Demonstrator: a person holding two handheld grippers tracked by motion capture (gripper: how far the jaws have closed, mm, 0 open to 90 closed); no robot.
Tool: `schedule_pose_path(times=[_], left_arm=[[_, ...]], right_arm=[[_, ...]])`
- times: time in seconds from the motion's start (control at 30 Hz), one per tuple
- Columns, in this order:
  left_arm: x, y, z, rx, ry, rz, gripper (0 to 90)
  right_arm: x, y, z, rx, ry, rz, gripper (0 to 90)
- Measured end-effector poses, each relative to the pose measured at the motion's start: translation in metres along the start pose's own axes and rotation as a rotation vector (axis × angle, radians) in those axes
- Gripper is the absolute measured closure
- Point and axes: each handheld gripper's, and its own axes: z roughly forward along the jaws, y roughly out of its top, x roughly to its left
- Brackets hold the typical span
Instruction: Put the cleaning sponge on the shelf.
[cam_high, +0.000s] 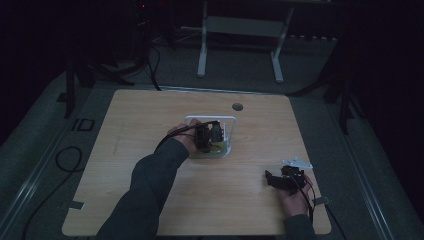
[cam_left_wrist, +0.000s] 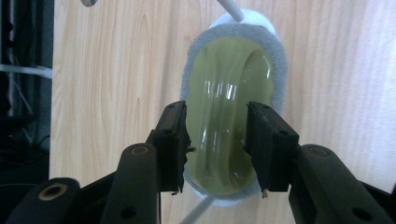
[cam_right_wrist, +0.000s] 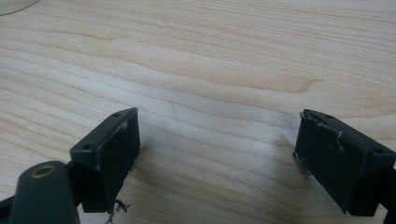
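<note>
A yellow-green translucent glass dish (cam_left_wrist: 229, 79) lies on a grey-white foam pad (cam_left_wrist: 280, 70) inside a white wire rack (cam_high: 200, 118) at the table's middle. My left gripper (cam_left_wrist: 215, 144) reaches over it, and its two black pads press the dish's near part from both sides. In the high view the left gripper (cam_high: 210, 135) sits over the rack with the dish (cam_high: 216, 148) just below it. My right gripper (cam_high: 270, 178) rests near the front right of the table. Its jaws stand wide apart over bare wood (cam_right_wrist: 217, 154) with nothing between them.
A round cable hole (cam_high: 237, 106) lies behind the rack. A white rack rod (cam_left_wrist: 231, 9) crosses beyond the dish. The room is dark; a white stand (cam_high: 240, 27) is on the floor behind the table and cables (cam_high: 65, 160) lie at the left.
</note>
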Motion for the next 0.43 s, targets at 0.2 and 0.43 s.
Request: schedule_pose_path(times=[0.2, 0.43], left_arm=[[0.000, -0.008, -0.025, -0.069, -0.008, -0.039, 59.8], [-0.002, -0.019, -0.046, -0.122, -0.025, -0.121, 60.1]], right_arm=[[0.000, 0.000, 0.000, 0.000, -0.001, 0.000, 13.7], [0.000, 0.000, 0.000, 0.000, 0.000, 0.001, 13.7]])
